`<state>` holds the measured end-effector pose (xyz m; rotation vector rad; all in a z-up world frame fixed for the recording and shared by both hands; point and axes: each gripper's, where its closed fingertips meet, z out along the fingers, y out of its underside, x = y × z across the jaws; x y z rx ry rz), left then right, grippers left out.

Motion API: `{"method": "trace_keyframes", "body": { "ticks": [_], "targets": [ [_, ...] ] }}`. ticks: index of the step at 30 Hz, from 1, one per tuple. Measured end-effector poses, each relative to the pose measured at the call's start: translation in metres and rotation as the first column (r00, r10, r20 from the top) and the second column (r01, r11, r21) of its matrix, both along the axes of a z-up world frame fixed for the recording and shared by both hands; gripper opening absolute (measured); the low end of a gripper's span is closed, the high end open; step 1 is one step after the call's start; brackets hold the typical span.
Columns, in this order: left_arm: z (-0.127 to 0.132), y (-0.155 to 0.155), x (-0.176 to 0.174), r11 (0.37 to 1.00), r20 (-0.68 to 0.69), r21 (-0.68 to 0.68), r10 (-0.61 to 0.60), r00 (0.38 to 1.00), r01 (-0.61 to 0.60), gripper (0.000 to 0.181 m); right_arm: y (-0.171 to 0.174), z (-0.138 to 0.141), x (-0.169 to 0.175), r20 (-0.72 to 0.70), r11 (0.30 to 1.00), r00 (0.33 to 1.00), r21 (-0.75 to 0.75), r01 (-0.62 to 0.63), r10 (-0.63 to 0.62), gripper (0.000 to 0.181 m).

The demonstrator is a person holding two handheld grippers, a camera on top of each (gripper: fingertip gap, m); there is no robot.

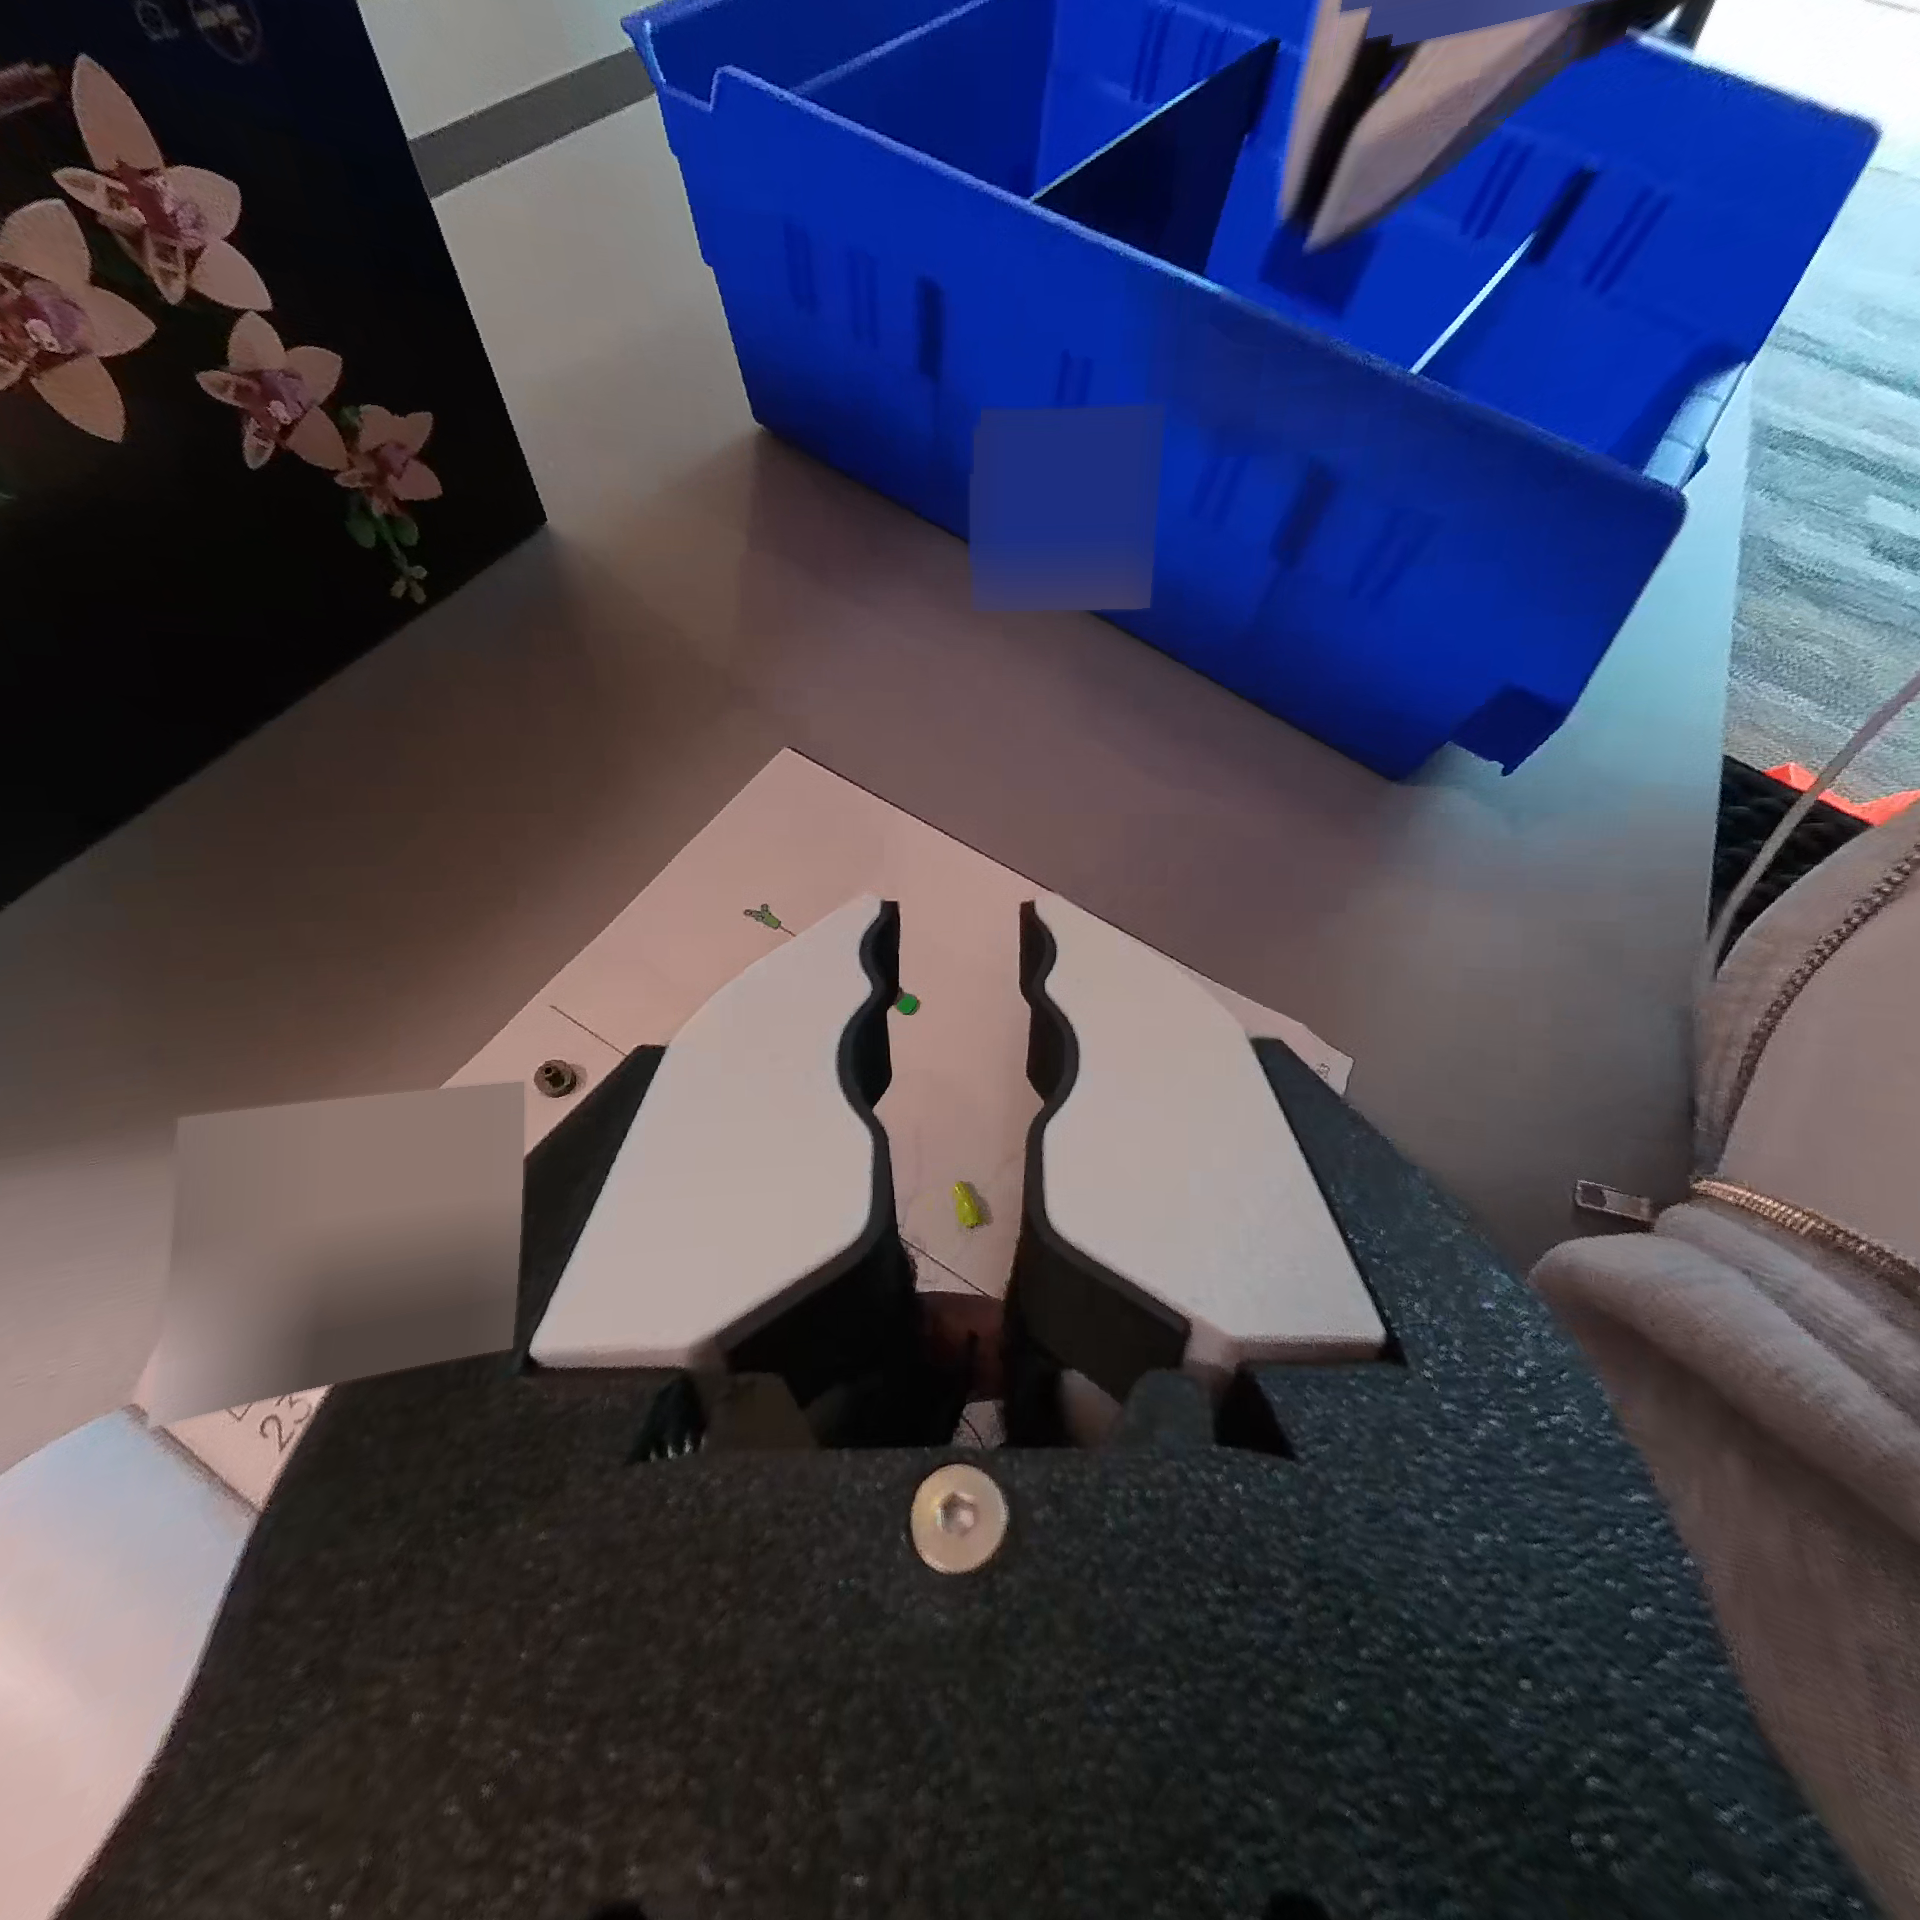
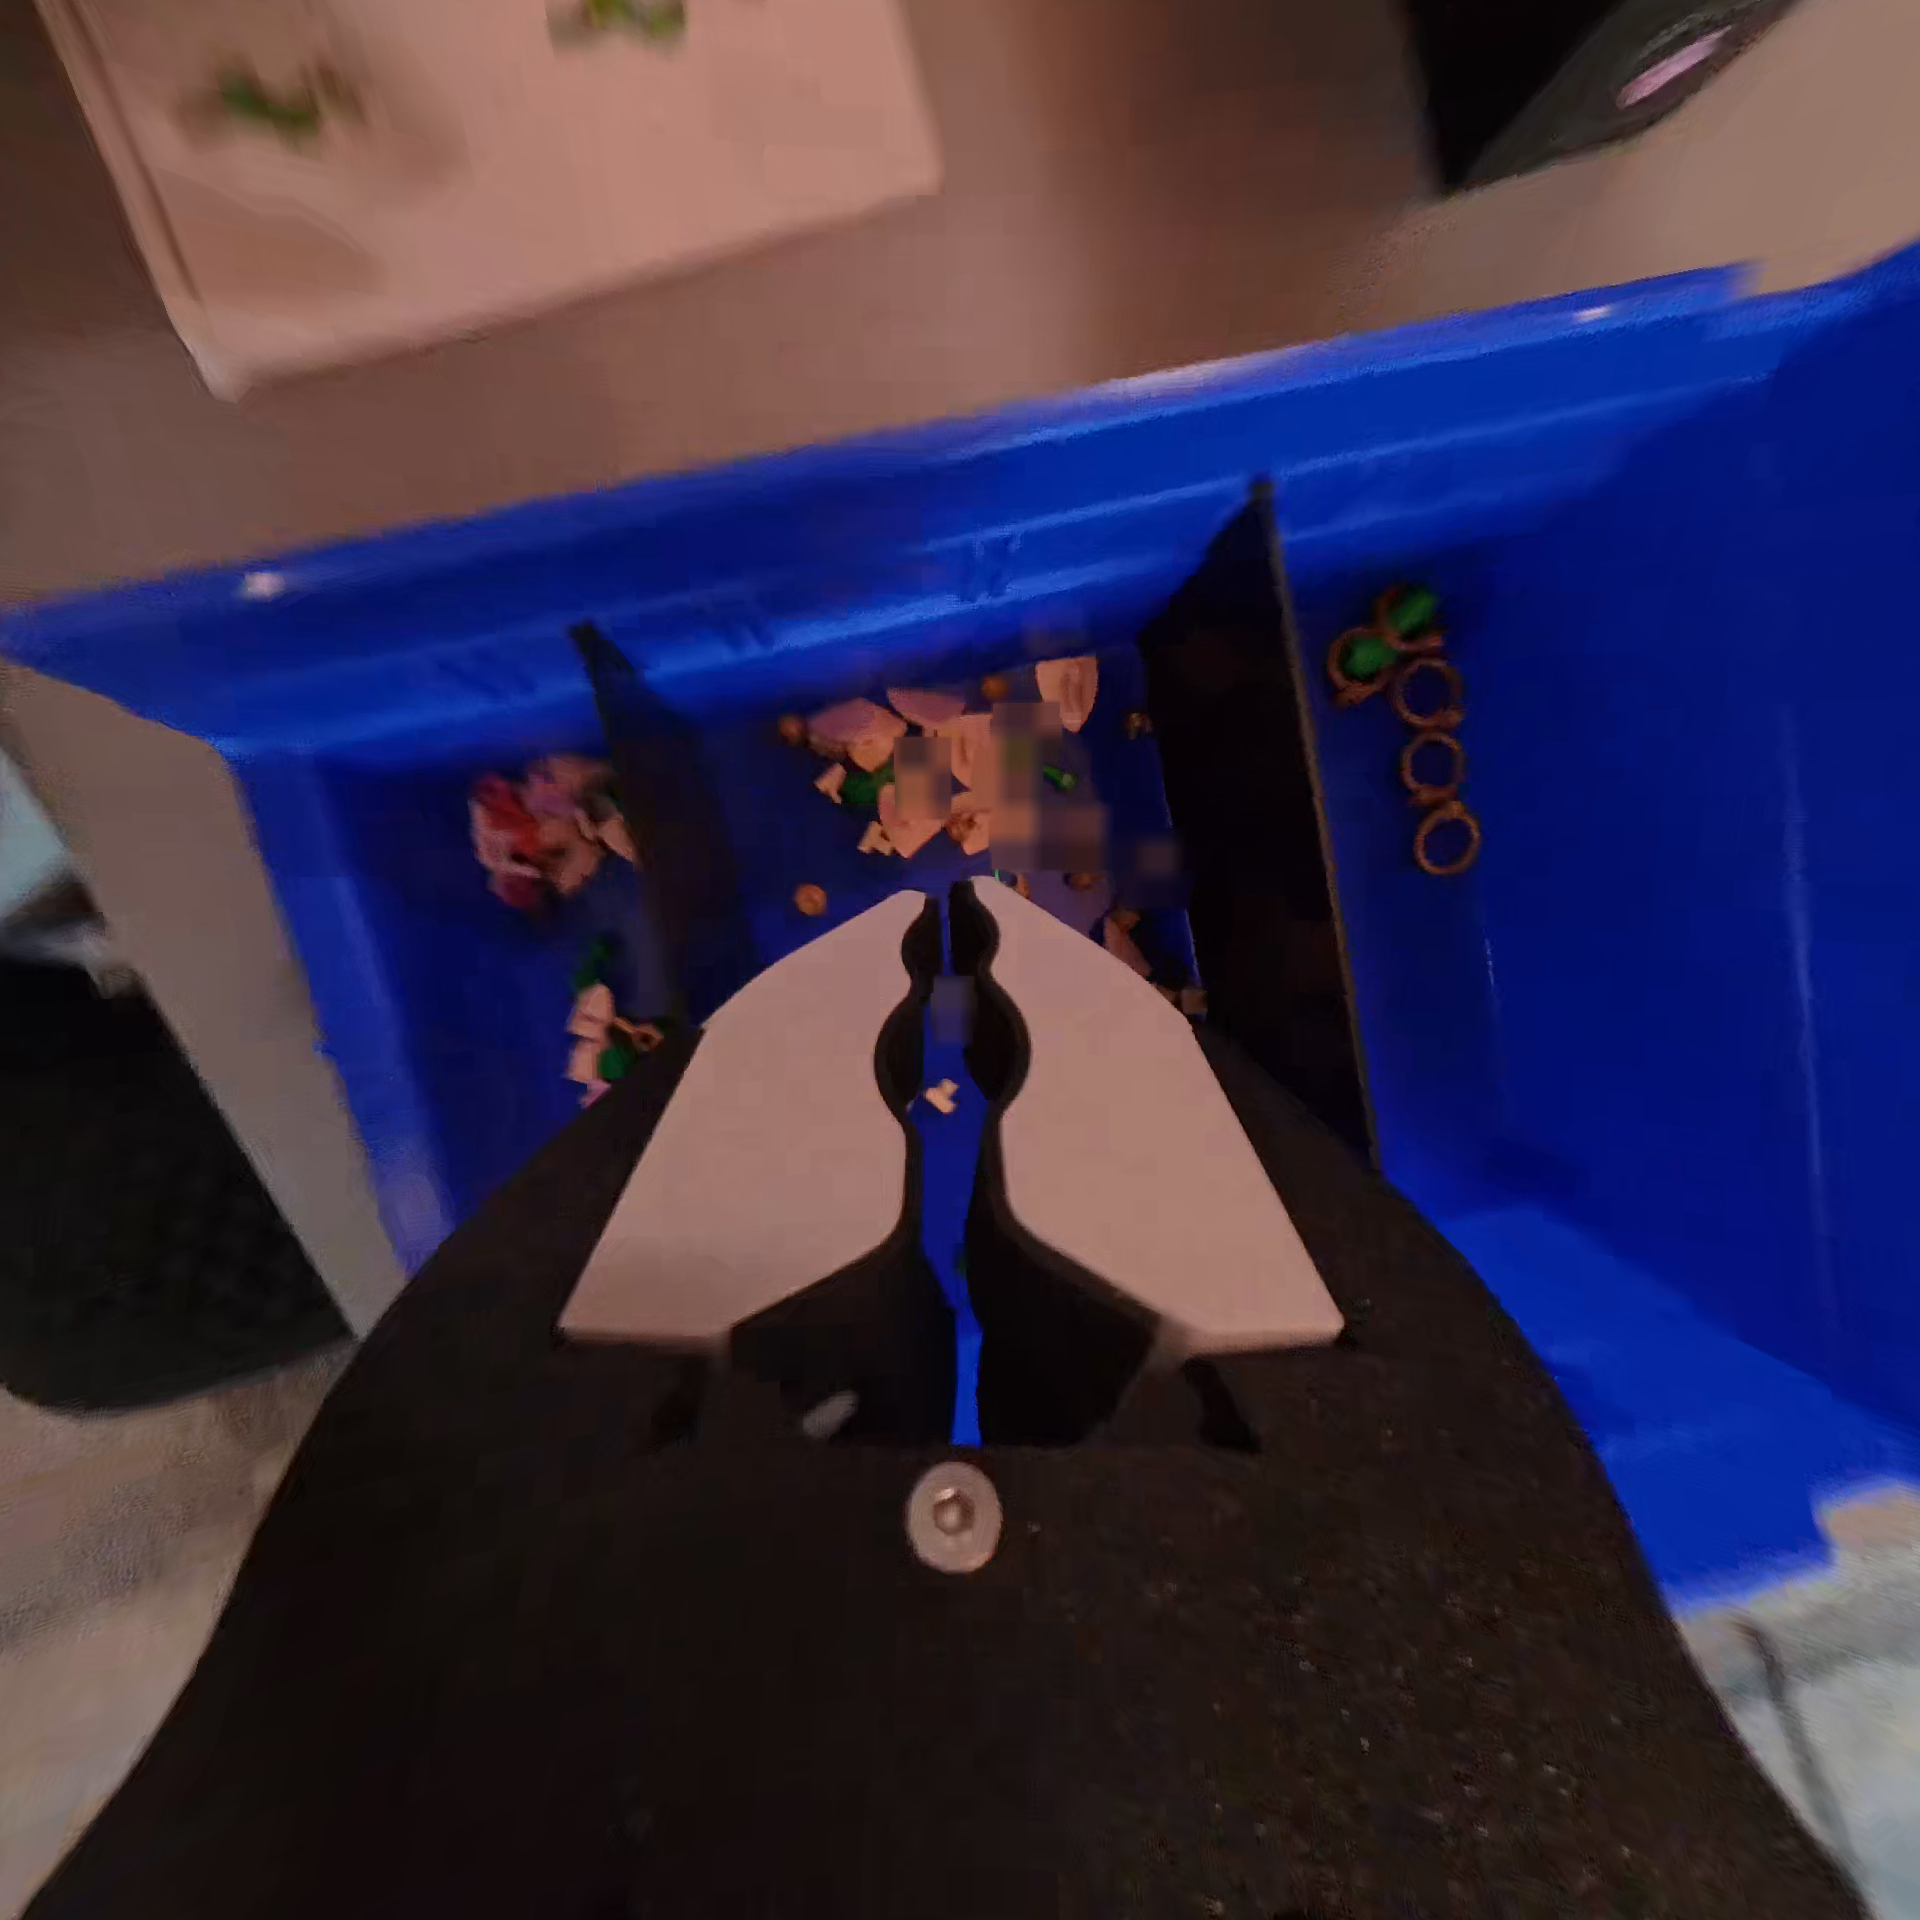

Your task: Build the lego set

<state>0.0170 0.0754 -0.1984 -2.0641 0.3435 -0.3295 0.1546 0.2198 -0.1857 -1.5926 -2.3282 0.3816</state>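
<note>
My left gripper (image 1: 956,920) is open and empty, low over a white instruction page (image 1: 831,831) on the grey table. A small yellow-green piece (image 1: 968,1205) lies on the page between its fingers, a small green piece (image 1: 907,1004) by the left finger, and a small dark round piece (image 1: 556,1075) left of it. My right gripper (image 2: 951,904) is shut, its tips down in the middle compartment of the blue bin (image 2: 935,540) over loose white, pink and green pieces (image 2: 935,758). I see nothing held between its tips. It shows blurred in the left wrist view (image 1: 1340,197).
The blue bin (image 1: 1299,499) stands at the back right, with black dividers. Its left compartment holds pink and red pieces (image 2: 540,821), its right one brown rings (image 2: 1429,769). A dark box with orchid pictures (image 1: 208,416) stands left. A person's sleeve (image 1: 1787,1247) is at right.
</note>
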Motion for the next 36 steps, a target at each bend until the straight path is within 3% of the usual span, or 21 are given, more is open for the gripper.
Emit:
{"method": "trace_keyframes", "body": {
  "ticks": [1,4,8,19,22,26,31,33,36],
  "targets": [
    [0.001,-0.001,0.001,1.0,0.009,0.01,-0.006,1.0,0.006,0.021,0.001,-0.013,0.0,0.075,0.999,0.996,0.006,-0.05,0.05,0.002],
    [0.003,-0.005,0.0,1.0,0.036,0.025,-0.008,0.999,0.007,0.021,0.008,-0.042,-0.002,0.196,0.991,0.973,0.032,-0.131,0.123,0.003],
    [0.003,-0.009,0.0,0.999,0.071,0.032,-0.012,0.997,0.01,0.021,0.016,-0.06,-0.003,0.242,0.992,0.964,0.034,-0.123,0.111,0.005],
    [0.003,-0.012,-0.005,0.999,0.113,0.042,-0.012,0.994,0.007,0.021,0.02,-0.068,-0.002,0.245,0.987,0.962,0.072,-0.146,0.124,0.003],
    [0.006,-0.015,-0.005,0.999,0.112,0.051,-0.018,0.994,0.013,0.021,0.017,-0.05,-0.007,0.168,0.994,0.983,0.063,-0.085,0.073,0.002],
    [0.01,-0.023,-0.005,0.997,0.114,0.076,-0.028,0.993,0.019,0.022,-0.001,0.005,-0.027,-0.106,0.997,0.993,-0.05,0.053,-0.058,0.002],
    [0.016,-0.04,-0.006,0.993,0.123,0.116,-0.049,0.991,0.035,0.021,-0.059,0.092,-0.068,-0.476,0.93,0.829,-0.343,0.132,-0.293,0.002],
    [0.017,-0.049,-0.007,0.991,0.119,0.125,-0.058,0.991,0.042,0.022,-0.091,0.1,-0.084,-0.511,0.942,0.809,-0.302,0.148,-0.291,0.002],
    [0.013,-0.061,-0.011,0.991,0.096,0.121,-0.062,0.993,0.05,0.022,-0.14,0.072,-0.119,-0.467,0.959,0.841,-0.208,0.195,-0.273,0.002]
  ]
}}
